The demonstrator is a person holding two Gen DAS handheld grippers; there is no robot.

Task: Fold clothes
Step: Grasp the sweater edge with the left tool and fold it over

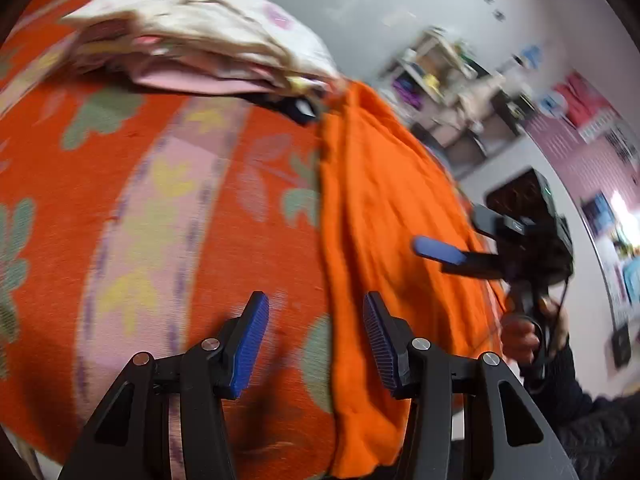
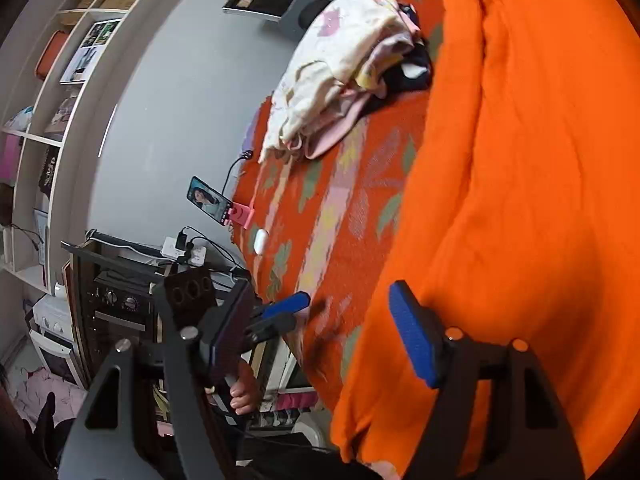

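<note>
The orange garment (image 1: 392, 216) is spread on the patterned table (image 1: 168, 184), beside folded clothes (image 1: 200, 40). Left gripper (image 1: 316, 344) and right gripper (image 2: 320, 344) are shown with jaws apart, empty. The near hem should be pinched at both corners, evenly.

Left gripper (image 1: 316, 340) hangs over patterned orange blanket (image 1: 200, 208), jaws apart, nothing between blue pads (image 1: 250, 344). Plain orange cloth (image 1: 380, 208) lies spread along blanket's right side, right pad over its edge. Stack of folded clothes (image 1: 200, 48) at far end, pale floral piece on top, pink below. Right gripper (image 1: 440, 250) reaches in over orange cloth from right, held by a hand (image 1: 520, 336). Background blurred.
</note>
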